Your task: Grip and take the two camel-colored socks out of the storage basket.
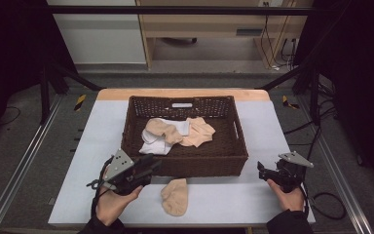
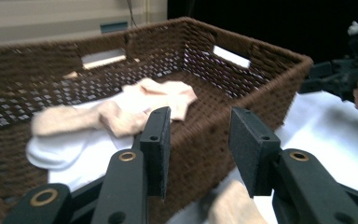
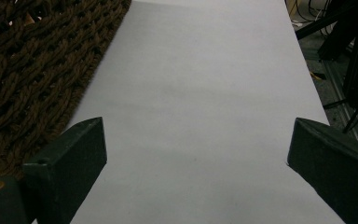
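Beige sock (image 1: pixel 175 196) lies flat on the pale desk (image 1: pixel 224 200), lower centre of the high view, just in front of the basket's near wall, apart from both claws. Left claw (image 1: pixel 152 165) sits at lower left, jaws parted with nothing between them, tips at the near-left corner of the basket; in the left gripper view (image 2: pixel 200 140) the sock (image 2: pixel 233 205) shows blurred below the gap. The basket wall stands between this claw and the socks inside.

Right claw (image 1: pixel 262 170) at lower right, jaws wide apart and empty over bare desk, basket edge at its left in the right gripper view (image 3: pixel 196 154).

Basket (image 1: pixel 224 158): dark brown woven wicker, rectangular, slot handles in the end walls. Inside: white sock (image 1: pixel 157 144) under two beige socks (image 1: pixel 163 130), soft, crumpled, overlapping, toward the centre-left.

Black frame bars and cables around the desk edges.
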`<state>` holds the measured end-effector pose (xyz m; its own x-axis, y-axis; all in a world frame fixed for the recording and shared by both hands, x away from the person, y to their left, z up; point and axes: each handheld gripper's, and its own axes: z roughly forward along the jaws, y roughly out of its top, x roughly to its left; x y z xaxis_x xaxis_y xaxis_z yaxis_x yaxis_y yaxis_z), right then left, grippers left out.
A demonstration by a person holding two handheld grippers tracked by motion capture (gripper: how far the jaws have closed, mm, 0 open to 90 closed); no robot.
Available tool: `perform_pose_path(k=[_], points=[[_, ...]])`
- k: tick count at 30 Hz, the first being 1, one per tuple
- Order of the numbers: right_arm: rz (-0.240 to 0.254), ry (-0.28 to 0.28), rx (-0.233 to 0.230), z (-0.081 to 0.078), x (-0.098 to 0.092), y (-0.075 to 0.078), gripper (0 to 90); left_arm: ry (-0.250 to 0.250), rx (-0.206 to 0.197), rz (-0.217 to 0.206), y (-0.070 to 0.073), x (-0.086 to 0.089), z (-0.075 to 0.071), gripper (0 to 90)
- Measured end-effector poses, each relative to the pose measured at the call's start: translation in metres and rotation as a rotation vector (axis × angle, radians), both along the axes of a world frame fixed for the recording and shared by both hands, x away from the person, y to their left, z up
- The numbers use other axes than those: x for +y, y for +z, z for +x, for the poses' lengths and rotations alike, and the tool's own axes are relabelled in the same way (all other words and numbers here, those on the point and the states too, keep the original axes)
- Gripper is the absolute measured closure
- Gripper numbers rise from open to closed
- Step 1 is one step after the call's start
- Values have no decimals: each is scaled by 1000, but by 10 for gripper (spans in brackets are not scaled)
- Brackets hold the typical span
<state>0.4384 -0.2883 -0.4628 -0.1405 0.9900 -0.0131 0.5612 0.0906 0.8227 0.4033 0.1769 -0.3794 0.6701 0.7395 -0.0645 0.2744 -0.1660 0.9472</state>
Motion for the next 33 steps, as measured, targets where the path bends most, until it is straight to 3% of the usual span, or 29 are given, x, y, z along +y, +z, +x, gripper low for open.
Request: perform_pose_path(k=[6, 11, 15, 25, 27, 33], points=[[1, 0, -2, 0, 0, 0, 47, 28, -19, -27, 14, 0, 14, 571], [-2, 0, -6, 1, -1, 0, 46, 70, -23, -29, 27, -2, 39, 558], [-2, 1, -5, 2, -1, 0, 47, 96, -19, -56, 33, -6, 60, 556], [1, -4, -11, 3, -1, 2, 44, 174, -30, -7, 35, -26, 112, 542], [0, -5, -12, 3, -1, 2, 43, 179, -34, -1, 34, -28, 116, 539], [6, -8, -7, 5, 0, 1, 40, 218, 8, 67, 17, -37, 150, 516]])
